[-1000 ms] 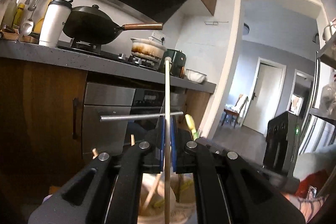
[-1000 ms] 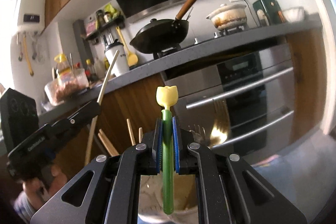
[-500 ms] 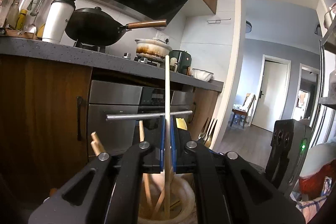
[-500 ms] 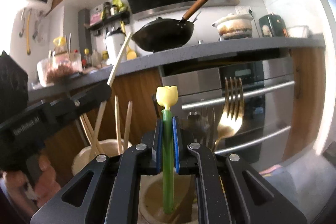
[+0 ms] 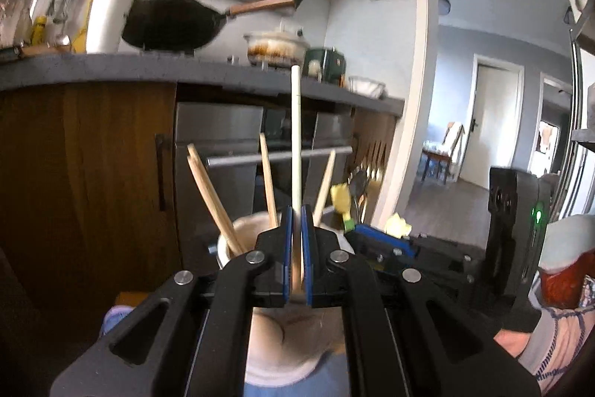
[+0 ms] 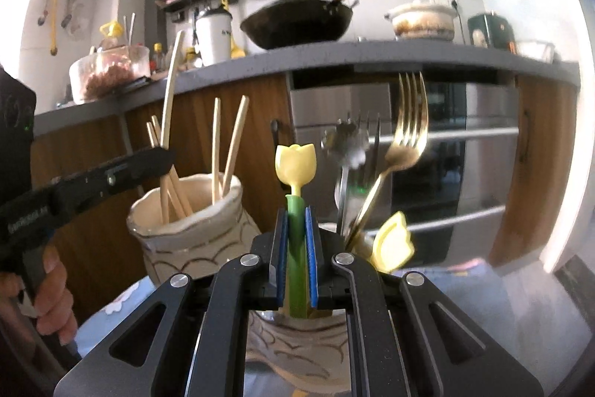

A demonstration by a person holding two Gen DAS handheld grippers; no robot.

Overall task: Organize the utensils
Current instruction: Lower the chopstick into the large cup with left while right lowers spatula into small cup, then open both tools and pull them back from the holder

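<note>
Your left gripper (image 5: 296, 229) has its jaws clamped on a pale chopstick (image 5: 296, 136), which stands upright between the blue pads, its top end level with the edge of the kitchen worktop (image 5: 111, 66) behind. Its lower end is hidden behind the jaws, so you cannot tell how far it reaches into the cream jar (image 5: 238, 233) just in front. That jar already holds several wooden chopsticks (image 5: 208, 192) leaning outward in different directions.

Your right gripper (image 6: 295, 237) has its jaws closed on the green stem of a tulip-topped utensil (image 6: 295, 166), held upright with the yellow flower end above the pads. The stem runs down toward the mouth of a second patterned jar (image 6: 297, 348) directly below the jaws; whether its tip is inside is hidden. A gold fork (image 6: 405, 133), a silver fork (image 6: 349, 144) and another yellow tulip utensil (image 6: 392, 242) stand just beyond the right gripper, apparently in that same jar.

In the right wrist view the cream jar sits to the left, with your left hand (image 6: 52, 300) holding its gripper over it. Both jars stand near each other on a light blue cloth (image 6: 446, 285).
</note>
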